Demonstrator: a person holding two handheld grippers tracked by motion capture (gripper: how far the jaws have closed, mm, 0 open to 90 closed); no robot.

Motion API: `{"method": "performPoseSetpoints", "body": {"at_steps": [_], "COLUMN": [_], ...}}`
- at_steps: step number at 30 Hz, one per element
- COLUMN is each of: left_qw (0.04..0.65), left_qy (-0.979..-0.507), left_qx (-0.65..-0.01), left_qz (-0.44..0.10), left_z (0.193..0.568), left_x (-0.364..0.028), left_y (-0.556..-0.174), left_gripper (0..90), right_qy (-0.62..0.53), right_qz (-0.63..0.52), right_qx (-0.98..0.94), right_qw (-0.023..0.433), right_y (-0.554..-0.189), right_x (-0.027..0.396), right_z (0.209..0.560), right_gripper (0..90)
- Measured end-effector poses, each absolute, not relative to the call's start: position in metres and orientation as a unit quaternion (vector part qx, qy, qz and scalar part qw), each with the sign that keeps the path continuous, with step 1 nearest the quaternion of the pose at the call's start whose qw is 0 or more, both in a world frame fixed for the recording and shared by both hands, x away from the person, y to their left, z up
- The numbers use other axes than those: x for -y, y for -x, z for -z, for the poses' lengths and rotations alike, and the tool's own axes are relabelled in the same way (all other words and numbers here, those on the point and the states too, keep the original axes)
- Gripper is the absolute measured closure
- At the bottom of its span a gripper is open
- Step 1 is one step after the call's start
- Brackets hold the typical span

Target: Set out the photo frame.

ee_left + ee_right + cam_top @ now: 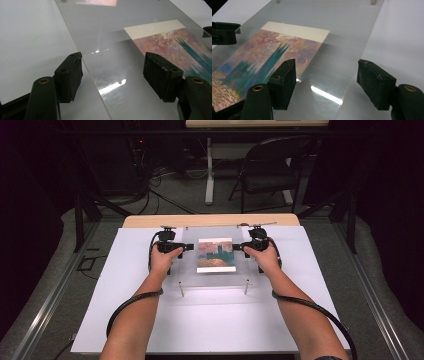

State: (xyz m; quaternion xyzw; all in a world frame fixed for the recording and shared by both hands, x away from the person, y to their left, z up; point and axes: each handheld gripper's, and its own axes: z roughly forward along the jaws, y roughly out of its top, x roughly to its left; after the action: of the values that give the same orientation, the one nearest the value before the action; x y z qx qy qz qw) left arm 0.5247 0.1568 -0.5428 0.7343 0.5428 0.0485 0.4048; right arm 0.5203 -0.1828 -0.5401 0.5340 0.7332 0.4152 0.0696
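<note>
**A:** Both our tools, left tool (189,247) and right tool (236,247), sit wide open, gripping nothing, right?

**B:** Yep. Clear acrylic sheet (215,279) over the print (216,255) lies between them on the worktop (125,320), edges inside each tool's jaws.

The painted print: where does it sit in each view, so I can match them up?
High view: print at table centre, under the clear sheet.
Left gripper view: print at right, beyond the right finger.
Right gripper view: print at left.
Shared landmark: its cream border strip.
</note>
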Motion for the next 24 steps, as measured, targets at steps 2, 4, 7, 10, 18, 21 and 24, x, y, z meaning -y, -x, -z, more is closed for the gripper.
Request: {"method": "performPoseSetpoints", "body": {"at_steps": [2, 4, 7, 10, 18, 21, 24], "left_qw": [0.406, 0.409, 0.407, 0.407, 0.418, 0.421, 0.419], "left_qy": [-0.732, -0.728, -0.73, -0.73, -0.716, -0.713, -0.714], "left_qx": [-0.545, -0.548, -0.548, -0.548, -0.559, -0.56, -0.56], "left_qz": [-0.045, -0.043, -0.04, -0.036, -0.028, -0.025, -0.025], "left_z": [0.5438, 0.5448, 0.5448, 0.545, 0.5484, 0.5495, 0.549], "left_x": [-0.1568, -0.1568, -0.1571, -0.1577, -0.1585, -0.159, -0.1587], "left_y": [-0.5259, -0.5272, -0.5297, -0.5304, -0.5282, -0.5279, -0.5278], "left_gripper": [30.5, 29.9, 29.7, 29.6, 29.4, 29.0, 29.0], "right_qy": [-0.541, -0.54, -0.54, -0.539, -0.546, -0.548, -0.547], "right_qz": [-0.415, -0.414, -0.408, -0.404, -0.406, -0.409, -0.41], "right_qx": [-0.729, -0.73, -0.734, -0.736, -0.73, -0.728, -0.728], "right_qw": [0.062, 0.06, 0.057, 0.06, 0.056, 0.051, 0.048], "right_y": [-0.5229, -0.5245, -0.5269, -0.5282, -0.5306, -0.531, -0.5312], "right_x": [0.1831, 0.1833, 0.1834, 0.1822, 0.182, 0.1826, 0.1834], "right_z": [0.541, 0.541, 0.5399, 0.5391, 0.5408, 0.5416, 0.5419], "right_gripper": [30.8, 30.7, 30.9, 30.5, 29.6, 29.6, 29.5]}}
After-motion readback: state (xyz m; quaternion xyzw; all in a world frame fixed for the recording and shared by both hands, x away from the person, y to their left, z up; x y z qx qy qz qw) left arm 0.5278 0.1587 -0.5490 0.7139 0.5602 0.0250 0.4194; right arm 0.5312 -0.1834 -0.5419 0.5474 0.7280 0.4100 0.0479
